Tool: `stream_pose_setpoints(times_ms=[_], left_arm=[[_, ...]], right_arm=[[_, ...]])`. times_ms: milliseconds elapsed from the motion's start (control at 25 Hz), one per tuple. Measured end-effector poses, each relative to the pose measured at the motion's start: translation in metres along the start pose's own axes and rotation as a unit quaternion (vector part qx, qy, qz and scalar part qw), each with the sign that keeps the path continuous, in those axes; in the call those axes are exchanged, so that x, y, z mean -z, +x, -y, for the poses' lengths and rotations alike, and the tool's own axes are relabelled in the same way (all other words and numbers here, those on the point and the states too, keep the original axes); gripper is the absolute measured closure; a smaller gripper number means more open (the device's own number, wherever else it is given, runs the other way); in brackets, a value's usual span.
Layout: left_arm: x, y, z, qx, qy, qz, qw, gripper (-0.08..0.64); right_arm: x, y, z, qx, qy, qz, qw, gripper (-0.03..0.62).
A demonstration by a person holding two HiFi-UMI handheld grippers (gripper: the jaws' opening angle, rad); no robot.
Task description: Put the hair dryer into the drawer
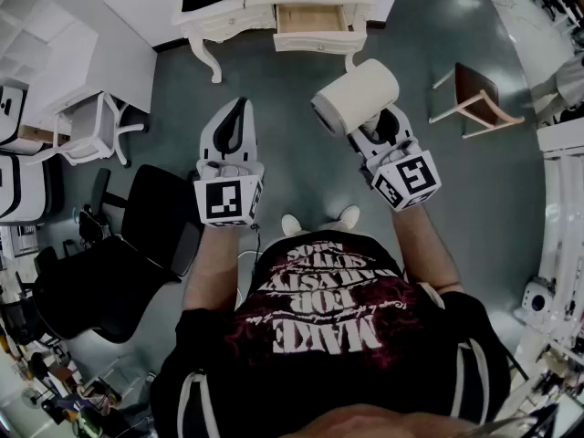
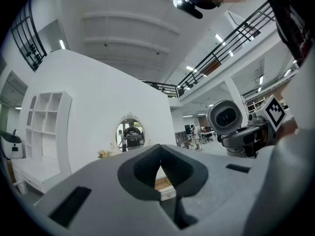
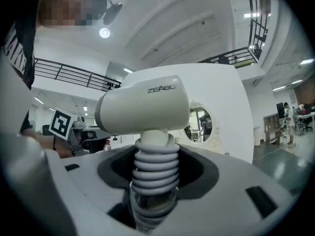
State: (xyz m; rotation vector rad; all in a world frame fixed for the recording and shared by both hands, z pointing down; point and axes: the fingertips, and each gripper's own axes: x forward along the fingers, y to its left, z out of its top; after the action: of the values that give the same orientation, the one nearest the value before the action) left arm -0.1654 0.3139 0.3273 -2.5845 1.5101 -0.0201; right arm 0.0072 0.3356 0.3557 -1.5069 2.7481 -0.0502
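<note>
A cream hair dryer [image 1: 356, 99] stands up out of my right gripper [image 1: 374, 126], which is shut on its handle. In the right gripper view the dryer's barrel [image 3: 142, 104] lies crosswise above the jaws, and a grey cord is coiled round the handle inside the right gripper [image 3: 155, 178]. The dryer [image 2: 225, 117] also shows at the right of the left gripper view. My left gripper [image 1: 239, 109] is held level beside it, shut with nothing in it; its tips meet in the left gripper's [image 2: 159, 151] own view. The wooden drawer [image 1: 310, 18] of the white dressing table [image 1: 219, 21] stands pulled open straight ahead.
A wooden chair [image 1: 476, 99] stands to the right on the grey floor. A white chair [image 1: 87, 128] and a black office chair [image 1: 137, 245] are on the left. An oval mirror [image 2: 130, 134] hangs above the dressing table.
</note>
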Motion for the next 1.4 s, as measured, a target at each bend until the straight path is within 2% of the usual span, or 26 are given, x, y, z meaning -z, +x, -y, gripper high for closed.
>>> stream_pose_setpoints(times_ms=[440,840,1120,1400], left_arm=[[-0.003,-0.006,-0.022,0.011,-0.009,0.014,0.9998,0.556],[0.0,-0.011,-0.04,0.019,-0.002,0.023,0.9996,0.556],[0.002,-0.022,-0.046,0.031,-0.01,0.028,0.9991,0.555],[0.005,-0.013,-0.037,0.038,-0.018,0.025,0.9988,0.555]], right_arm=[[-0.006,0.011,-0.021,0.015,-0.013,0.003,1.0,0.36],[-0.019,0.017,-0.034,0.034,-0.022,0.014,0.999,0.36],[-0.021,0.005,-0.04,0.054,-0.018,0.018,0.998,0.36],[-0.019,-0.002,-0.029,0.055,-0.012,0.012,0.998,0.362]])
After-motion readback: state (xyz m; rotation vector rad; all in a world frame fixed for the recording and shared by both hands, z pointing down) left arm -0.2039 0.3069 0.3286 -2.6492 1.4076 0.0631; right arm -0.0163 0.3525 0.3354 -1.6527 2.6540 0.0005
